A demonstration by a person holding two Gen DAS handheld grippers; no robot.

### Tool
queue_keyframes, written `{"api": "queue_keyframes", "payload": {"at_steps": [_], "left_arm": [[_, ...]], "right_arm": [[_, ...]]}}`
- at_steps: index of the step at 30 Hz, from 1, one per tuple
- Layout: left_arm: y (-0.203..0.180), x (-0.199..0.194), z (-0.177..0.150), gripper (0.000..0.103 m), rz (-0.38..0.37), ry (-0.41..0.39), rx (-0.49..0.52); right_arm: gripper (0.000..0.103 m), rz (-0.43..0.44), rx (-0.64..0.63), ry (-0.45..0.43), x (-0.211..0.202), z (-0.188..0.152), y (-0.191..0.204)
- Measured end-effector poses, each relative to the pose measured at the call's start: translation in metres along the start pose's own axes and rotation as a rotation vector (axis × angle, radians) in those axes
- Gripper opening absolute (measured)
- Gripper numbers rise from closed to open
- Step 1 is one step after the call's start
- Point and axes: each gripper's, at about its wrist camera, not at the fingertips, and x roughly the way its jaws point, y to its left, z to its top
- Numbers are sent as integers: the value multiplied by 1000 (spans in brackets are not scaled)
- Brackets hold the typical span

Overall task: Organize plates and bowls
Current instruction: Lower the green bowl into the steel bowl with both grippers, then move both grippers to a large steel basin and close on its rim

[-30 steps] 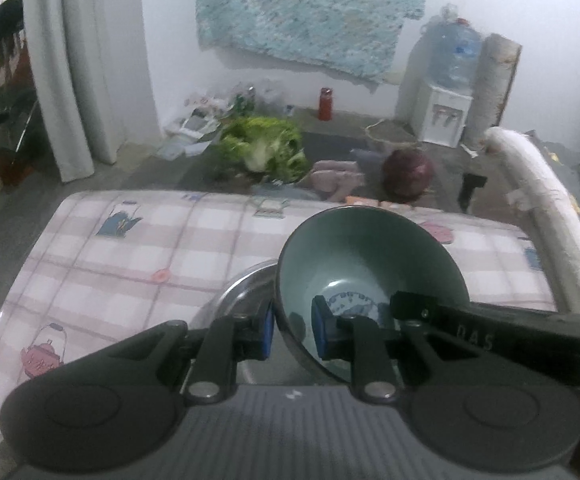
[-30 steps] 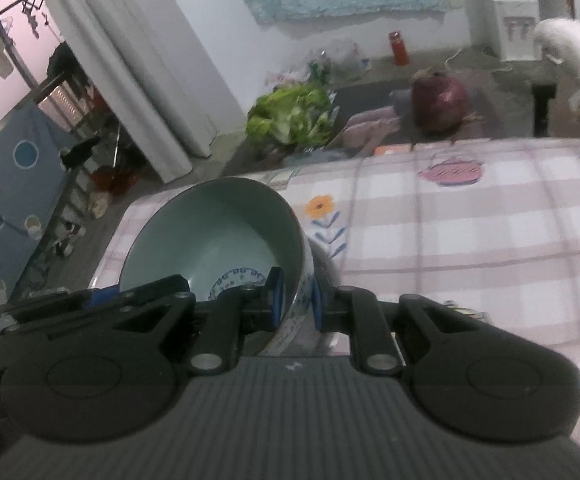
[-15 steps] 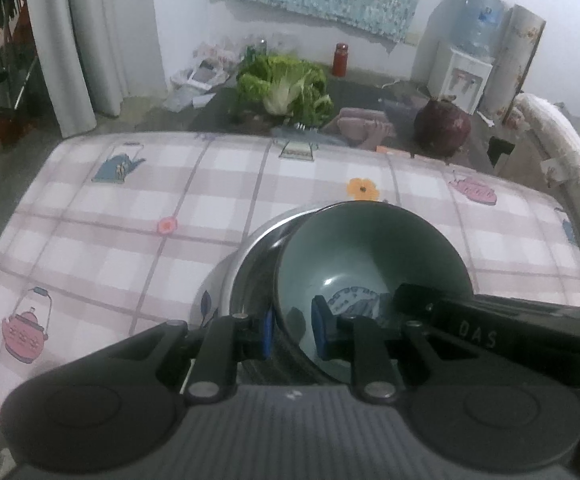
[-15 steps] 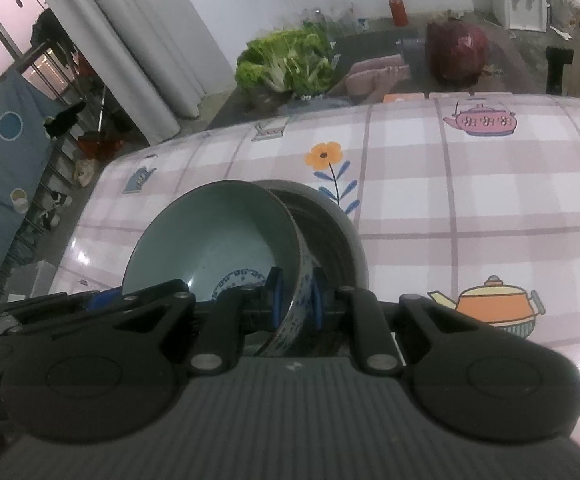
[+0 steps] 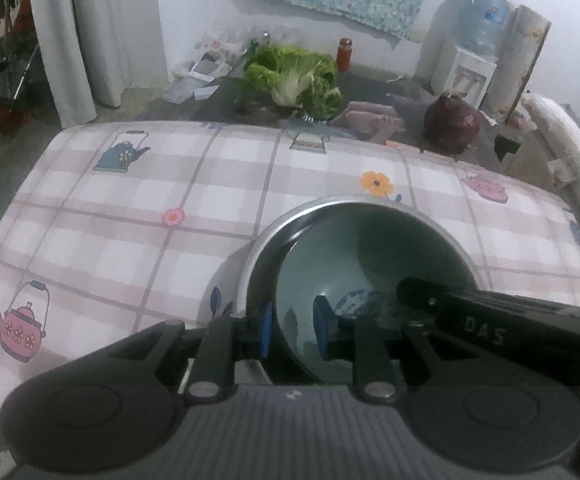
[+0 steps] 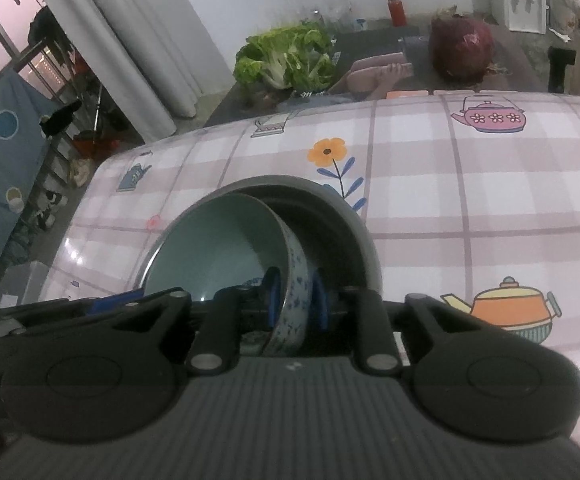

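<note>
A ceramic bowl (image 5: 369,264), pale green inside and blue-and-white outside (image 6: 218,248), sits inside a wider metal basin (image 5: 329,204) on the checked tablecloth. It leans a little toward the left of the basin (image 6: 353,220). My left gripper (image 5: 293,330) straddles the bowl's left rim. Its jaws are opening slightly, with the pads still against the wall. My right gripper (image 6: 295,300) straddles the opposite rim. Its jaws are opening too, with thin gaps beside the wall. The right gripper's black body (image 5: 485,324) reaches in from the right.
The table (image 5: 130,220) stretches left of and beyond the basin. Beyond its far edge, on the floor, lie a lettuce (image 5: 293,76), a purple cabbage (image 5: 451,126) and a water dispenser (image 5: 469,76). A curtain (image 5: 74,40) hangs at the left.
Both grippers have come down with the bowl, which now sits in the metal basin. The right jaws stand wider around the rim than before.
</note>
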Motion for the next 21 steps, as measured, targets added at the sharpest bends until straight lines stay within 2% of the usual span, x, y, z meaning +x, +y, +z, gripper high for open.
{"api": "queue_keyframes", "payload": {"at_steps": [1, 2, 4, 8, 14, 18, 21], "left_arm": [[1, -3, 0, 25, -8, -7, -1], [3, -6, 1, 28, -12, -13, -4], [5, -13, 1, 39, -19, -25, -12], [14, -28, 1, 45, -36, -48, -33], [32, -62, -4, 55, -65, -83, -58], [48, -97, -15, 70, -92, -119, -51], [64, -132, -31, 84, -96, -163, -37]], "right_arm": [[25, 2, 4, -1, -1, 1, 0], [33, 5, 11, -2, -1, 1, 0], [36, 13, 22, 0, -3, 2, 0], [52, 15, 28, -19, -10, 7, 3], [55, 12, 29, -70, -36, 17, 8], [58, 28, 23, -99, -69, 8, 11], [63, 47, 16, -124, -100, -12, 13]]}}
